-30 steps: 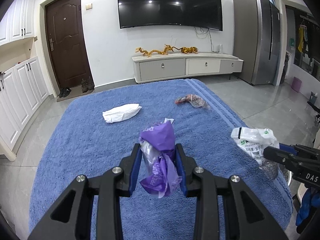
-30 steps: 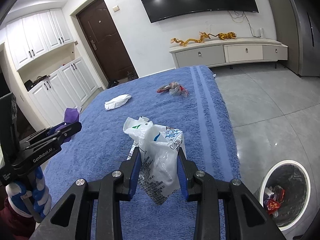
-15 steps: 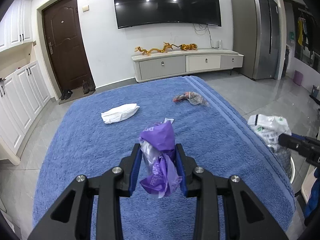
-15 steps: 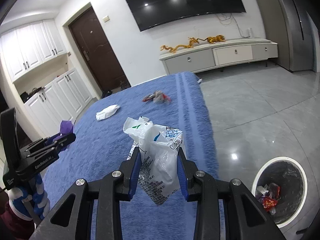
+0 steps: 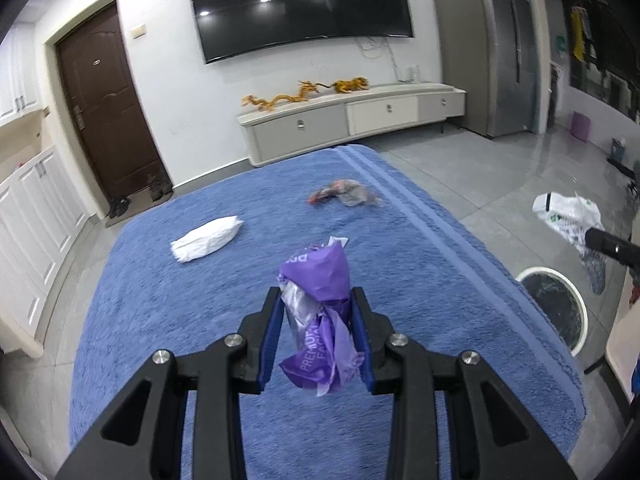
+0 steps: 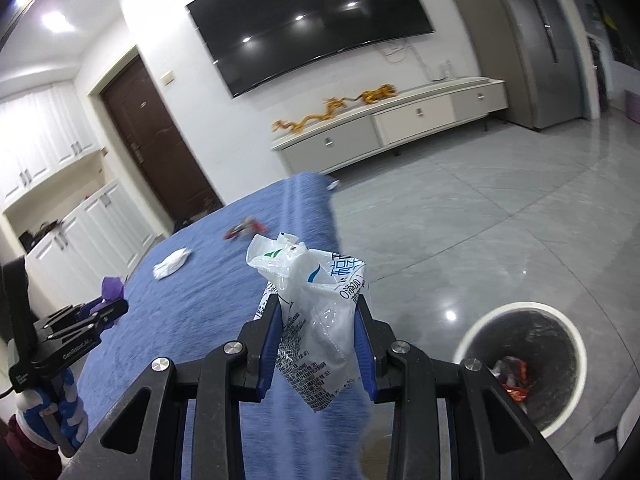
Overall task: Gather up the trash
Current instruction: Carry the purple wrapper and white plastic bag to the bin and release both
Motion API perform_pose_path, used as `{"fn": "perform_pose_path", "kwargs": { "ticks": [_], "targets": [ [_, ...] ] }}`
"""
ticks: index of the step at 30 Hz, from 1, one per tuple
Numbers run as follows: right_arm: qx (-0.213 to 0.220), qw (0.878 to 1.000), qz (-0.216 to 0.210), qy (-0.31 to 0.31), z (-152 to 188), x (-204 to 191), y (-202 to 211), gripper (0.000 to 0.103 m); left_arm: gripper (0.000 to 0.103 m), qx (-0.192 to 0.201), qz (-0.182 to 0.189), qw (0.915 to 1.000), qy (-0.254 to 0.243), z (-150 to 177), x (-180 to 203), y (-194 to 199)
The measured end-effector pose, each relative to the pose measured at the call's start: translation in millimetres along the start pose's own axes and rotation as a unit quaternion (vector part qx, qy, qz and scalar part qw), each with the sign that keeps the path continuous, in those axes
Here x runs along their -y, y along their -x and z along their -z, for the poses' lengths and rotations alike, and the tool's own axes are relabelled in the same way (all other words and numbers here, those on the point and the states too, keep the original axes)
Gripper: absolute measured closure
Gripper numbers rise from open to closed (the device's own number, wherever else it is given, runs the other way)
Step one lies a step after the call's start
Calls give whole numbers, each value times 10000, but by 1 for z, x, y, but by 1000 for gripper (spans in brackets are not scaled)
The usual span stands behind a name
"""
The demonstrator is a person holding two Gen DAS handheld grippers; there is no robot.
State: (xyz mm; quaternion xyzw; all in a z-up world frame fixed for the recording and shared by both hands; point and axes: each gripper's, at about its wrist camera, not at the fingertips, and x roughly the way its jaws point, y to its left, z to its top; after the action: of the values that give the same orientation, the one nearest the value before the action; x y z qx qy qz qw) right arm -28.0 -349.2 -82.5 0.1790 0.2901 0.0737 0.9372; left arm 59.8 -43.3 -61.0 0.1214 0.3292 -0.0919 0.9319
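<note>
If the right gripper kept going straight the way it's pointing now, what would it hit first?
Probably the bare grey floor past the blue cloth's edge. The right gripper, shut on the white bag, aims left of the trash bin; depth is uncertain.

A crumpled purple wrapper (image 5: 320, 312) with a silvery inner side and white lettering stands upright, pinched between blue pads above the blue blanket (image 5: 200, 320). A white plastic bag (image 6: 320, 312) printed with teal marks and dense black text is squeezed the same way, hanging over the blanket's edge and the grey floor. Two pieces lie loose on the blanket: a folded white tissue wad (image 5: 206, 239) towards the left, and a red-and-clear crinkled wrapper (image 5: 344, 197) farther back near the striped edge. On the floor beside the blanket stands a round white-rimmed bin (image 6: 520, 364), black-lined, with red and clear scraps at its bottom
</note>
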Motion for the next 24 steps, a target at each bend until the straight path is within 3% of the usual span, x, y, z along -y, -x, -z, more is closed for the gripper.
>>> {"fn": "perform_pose_path", "kwargs": {
  "ticks": [10, 17, 24],
  "targets": [
    [392, 9914, 887, -884, 11, 98, 42, 71, 72, -227, 871, 9923, -852, -24, 88, -22],
    [201, 9777, 1483, -1472, 34, 167, 43, 71, 71, -398, 1754, 9719, -1521, -42, 187, -36],
    [-152, 9670, 1787, -1807, 53, 217, 21, 71, 71, -924, 2478, 9473, -1808, -50, 281, -71]
  ]
}}
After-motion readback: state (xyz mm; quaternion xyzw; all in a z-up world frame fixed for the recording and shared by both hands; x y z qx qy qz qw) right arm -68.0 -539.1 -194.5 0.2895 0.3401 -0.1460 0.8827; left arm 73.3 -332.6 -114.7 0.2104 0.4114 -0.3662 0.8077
